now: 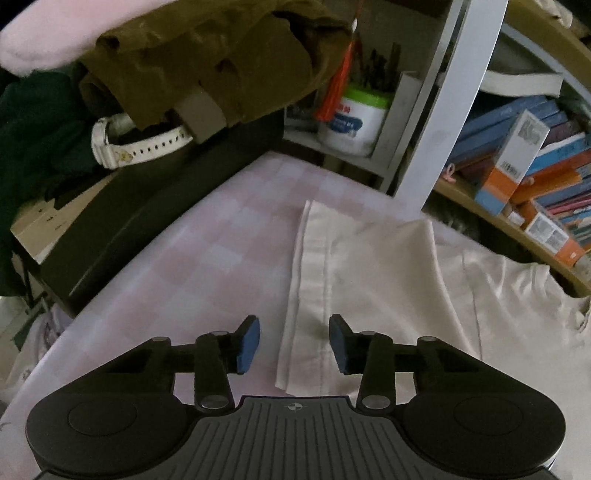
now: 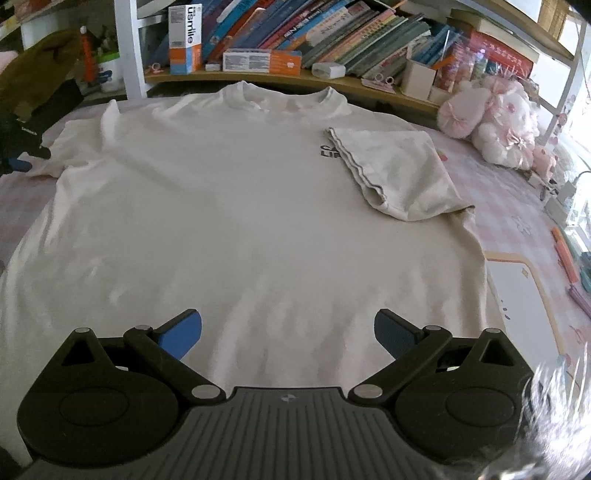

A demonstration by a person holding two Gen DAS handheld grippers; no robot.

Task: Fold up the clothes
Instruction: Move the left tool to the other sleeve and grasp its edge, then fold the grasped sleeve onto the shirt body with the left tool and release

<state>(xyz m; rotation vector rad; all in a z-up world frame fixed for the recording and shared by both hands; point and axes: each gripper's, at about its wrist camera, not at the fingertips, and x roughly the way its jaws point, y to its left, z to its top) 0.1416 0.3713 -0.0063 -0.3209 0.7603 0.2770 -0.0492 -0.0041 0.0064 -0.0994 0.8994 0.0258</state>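
Note:
A cream T-shirt (image 2: 229,206) lies flat on a pink checked bedsheet (image 1: 207,251), collar toward the bookshelf. Its right sleeve (image 2: 399,170) is folded inward over the chest and partly covers a dark print. In the left wrist view the shirt's left sleeve (image 1: 354,266) lies spread out, its hemmed edge just ahead of the fingers. My left gripper (image 1: 294,343) is open, its blue pads on either side of that sleeve hem. My right gripper (image 2: 288,332) is open wide above the shirt's lower part, holding nothing.
A bookshelf (image 2: 332,33) full of books runs along the far edge. Pink plush toys (image 2: 495,118) sit at the right. A brown garment (image 1: 207,55), a white watch (image 1: 140,144) and a dark box (image 1: 155,206) are at the left. A white board (image 2: 524,295) lies right of the shirt.

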